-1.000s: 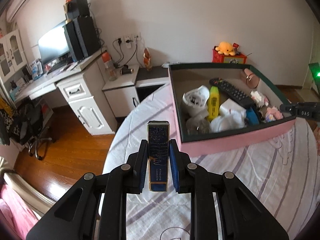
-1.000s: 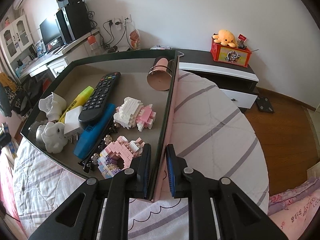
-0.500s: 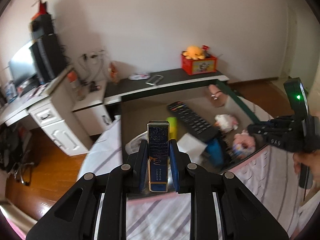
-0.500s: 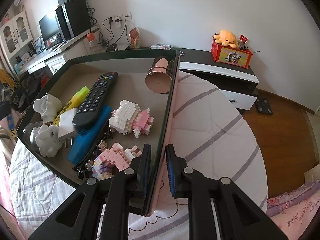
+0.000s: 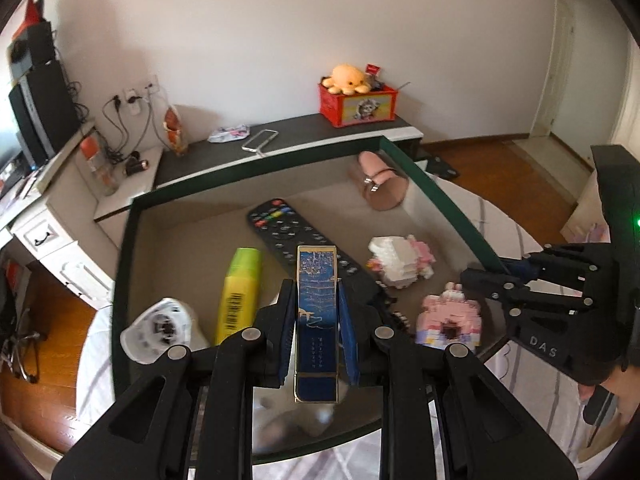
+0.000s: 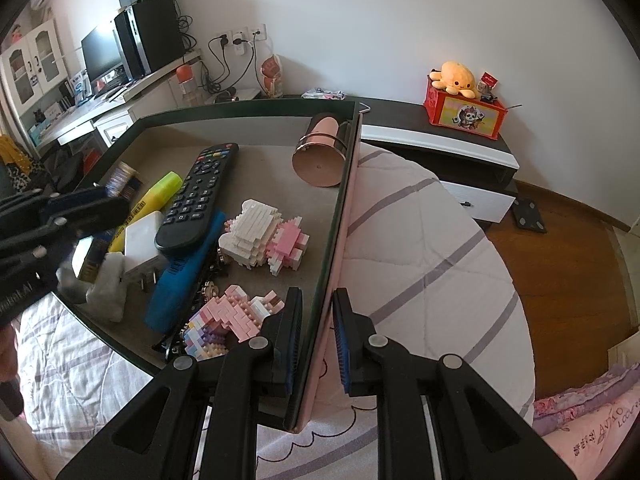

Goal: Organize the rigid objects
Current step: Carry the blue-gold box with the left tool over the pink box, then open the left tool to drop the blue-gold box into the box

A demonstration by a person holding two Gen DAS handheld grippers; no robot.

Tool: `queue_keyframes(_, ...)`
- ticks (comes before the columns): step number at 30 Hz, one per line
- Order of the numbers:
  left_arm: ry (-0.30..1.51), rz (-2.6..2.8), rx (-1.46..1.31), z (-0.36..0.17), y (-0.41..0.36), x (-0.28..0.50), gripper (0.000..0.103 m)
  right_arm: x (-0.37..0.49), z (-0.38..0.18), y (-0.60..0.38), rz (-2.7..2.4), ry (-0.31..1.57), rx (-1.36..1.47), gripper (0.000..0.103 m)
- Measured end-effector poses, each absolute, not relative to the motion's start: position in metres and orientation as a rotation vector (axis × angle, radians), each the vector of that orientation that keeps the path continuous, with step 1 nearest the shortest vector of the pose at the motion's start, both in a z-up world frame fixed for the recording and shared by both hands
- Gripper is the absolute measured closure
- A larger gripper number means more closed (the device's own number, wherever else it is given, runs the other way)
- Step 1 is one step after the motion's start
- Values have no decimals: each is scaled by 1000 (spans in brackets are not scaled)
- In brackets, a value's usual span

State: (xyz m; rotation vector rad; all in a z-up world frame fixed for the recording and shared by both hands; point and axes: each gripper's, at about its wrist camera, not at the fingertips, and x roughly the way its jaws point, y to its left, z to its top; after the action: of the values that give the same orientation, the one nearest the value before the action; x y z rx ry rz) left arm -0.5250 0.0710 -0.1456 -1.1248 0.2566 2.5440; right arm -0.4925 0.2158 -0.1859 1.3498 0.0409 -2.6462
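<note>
My left gripper (image 5: 316,312) is shut on a slim blue and gold box (image 5: 316,320) and holds it above the near left part of the open storage box (image 5: 124,248). It also shows at the left of the right wrist view (image 6: 80,216). My right gripper (image 6: 316,328) straddles the storage box's right wall (image 6: 340,216), its jaws a little apart on either side of it. Inside lie a black remote (image 5: 296,236), a yellow highlighter (image 5: 240,288), block models (image 6: 264,240), a blue bar (image 6: 184,276) and a pink cup (image 6: 320,152).
The storage box sits on a round table with a striped white cloth (image 6: 420,248). Behind are a dark low cabinet (image 5: 280,136) with a red toy box (image 5: 356,100), and a white desk (image 5: 48,216) at the left. Wooden floor (image 6: 568,264) surrounds the table.
My left gripper has carried the blue and gold box from left of the storage box to above its inside. My right gripper stays on the right wall.
</note>
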Motion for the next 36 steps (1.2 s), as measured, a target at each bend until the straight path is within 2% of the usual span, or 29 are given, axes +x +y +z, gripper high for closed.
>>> queue_keyframes(11,280,2594,-1069,-140,74,-522,81,-492,-184,214,-2656,63,1349,86)
queue_keyframes(13,283,2616,-1065,-138,71,-520,71,-490,-182,213,-2662,80,1347,86)
queue_keyframes(15,293,2641,-1041,-137,67,-517,42,-489,-179,210,-2676,103,1340,86)
queue_keyframes(19,301,2662,-1029,-135,57,-511,35,-485,-174,208,-2693,119,1331,86)
queue_keyframes(21,280,2680,-1032,-133,50,-509,16,-482,-169,205,-2709,133,1319,86)
queue_keyframes(22,275,2689,-1031,-133,48,-508,14,-481,-166,203,-2714,140,1305,86)
queue_keyframes(24,263,2703,-1015,-130,42,-505,10,-476,-158,196,-2734,172,1278,79)
queue_keyframes(26,228,2711,-1020,-129,35,-504,5,-472,-151,190,-2732,177,1245,79)
queue_keyframes(29,218,2738,-1020,-127,28,-500,3,-465,-139,175,-2721,207,1200,78)
queue_keyframes(31,219,2742,-1023,-127,24,-497,1,-461,-134,168,-2703,191,1169,68)
queue_keyframes(33,212,2750,-1017,-125,19,-491,1,-456,-130,163,-2701,186,1139,41)
queue_keyframes(34,206,2762,-1014,-125,16,-488,1,-453,-128,160,-2719,203,1123,39)
queue_keyframes(35,196,2769,-1014,-124,13,-486,1,-450,-126,158,-2735,209,1103,32)
queue_keyframes(36,186,2769,-1017,-123,10,-484,1,-448,-124,157,-2741,196,1093,20)
